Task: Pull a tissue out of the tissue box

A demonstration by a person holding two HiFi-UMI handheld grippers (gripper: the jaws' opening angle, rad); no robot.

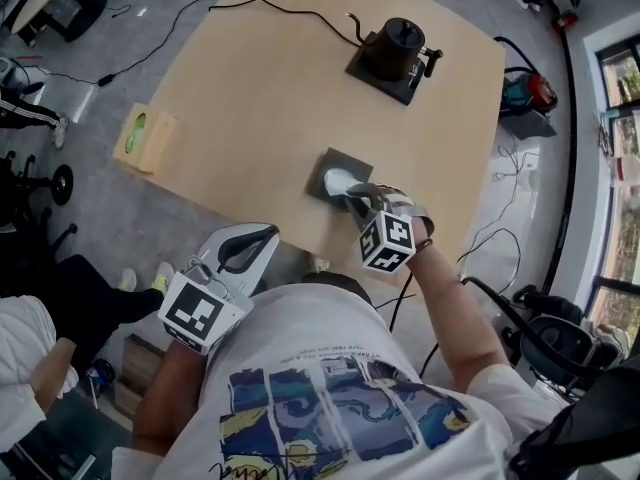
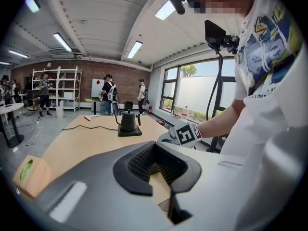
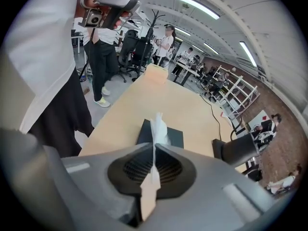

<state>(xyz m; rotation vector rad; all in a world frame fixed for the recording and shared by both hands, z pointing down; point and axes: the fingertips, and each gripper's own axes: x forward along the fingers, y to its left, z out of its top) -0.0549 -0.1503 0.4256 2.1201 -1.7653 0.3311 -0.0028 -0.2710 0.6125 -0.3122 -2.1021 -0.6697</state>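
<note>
Shows right hand-held gripper (image 1: pixel 352 201) (image 3: pixel 154 150) pinched shut on white paper tissue (image 1: pixel 336 179) (image 3: pixel 158 125) rising from dark grey square tissue box (image 1: pixel 327 159) (image 3: pixel 174 137) near front edge of light wooden table (image 1: pixel 270 98). Shows left hand-held gripper (image 1: pixel 262 236) (image 2: pixel 160 189) beyond that edge, jaws slightly apart, empty.

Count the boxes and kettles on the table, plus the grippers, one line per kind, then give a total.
Boxes: 2 (dark tissue box, tan box)
Kettles: 1 (black kettle)
Grippers: 2 (left gripper, right gripper shut on tissue)
Total: 5
</note>
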